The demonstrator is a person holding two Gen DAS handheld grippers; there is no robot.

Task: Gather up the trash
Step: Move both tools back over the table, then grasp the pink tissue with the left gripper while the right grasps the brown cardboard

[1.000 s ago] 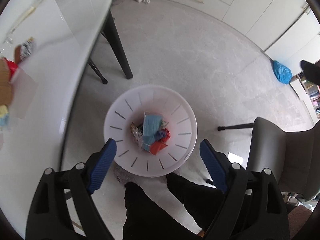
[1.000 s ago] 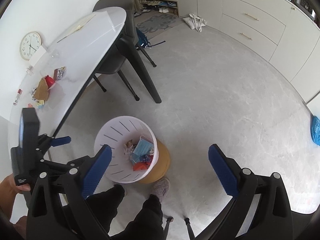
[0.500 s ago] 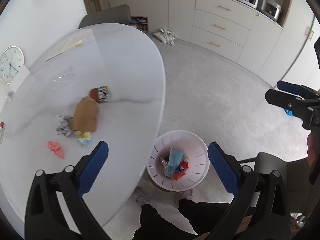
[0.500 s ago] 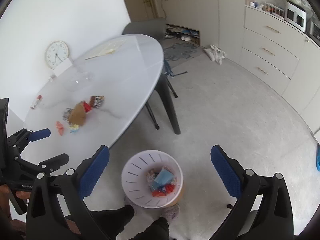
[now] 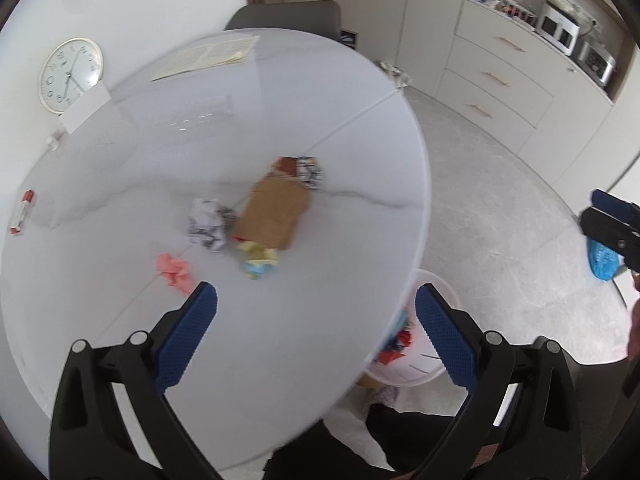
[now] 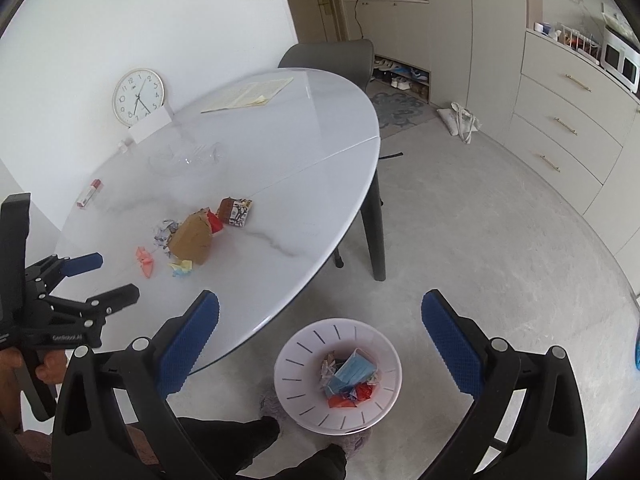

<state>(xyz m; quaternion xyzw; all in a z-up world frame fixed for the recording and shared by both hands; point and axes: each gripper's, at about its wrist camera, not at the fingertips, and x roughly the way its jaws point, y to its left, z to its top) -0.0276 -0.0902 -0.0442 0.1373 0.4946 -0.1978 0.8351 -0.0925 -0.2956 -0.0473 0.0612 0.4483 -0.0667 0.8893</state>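
Both grippers, left gripper (image 5: 316, 320) and right gripper (image 6: 320, 320), gape wide and empty; crumpled scraps (image 5: 208, 224) lie ahead on the table (image 5: 320, 360), the bin (image 6: 338, 376) waiting below for drops.

One table (image 6: 304, 168), one bin (image 6: 298, 364), one clock (image 6: 138, 97), two chairs (image 6: 332, 56).
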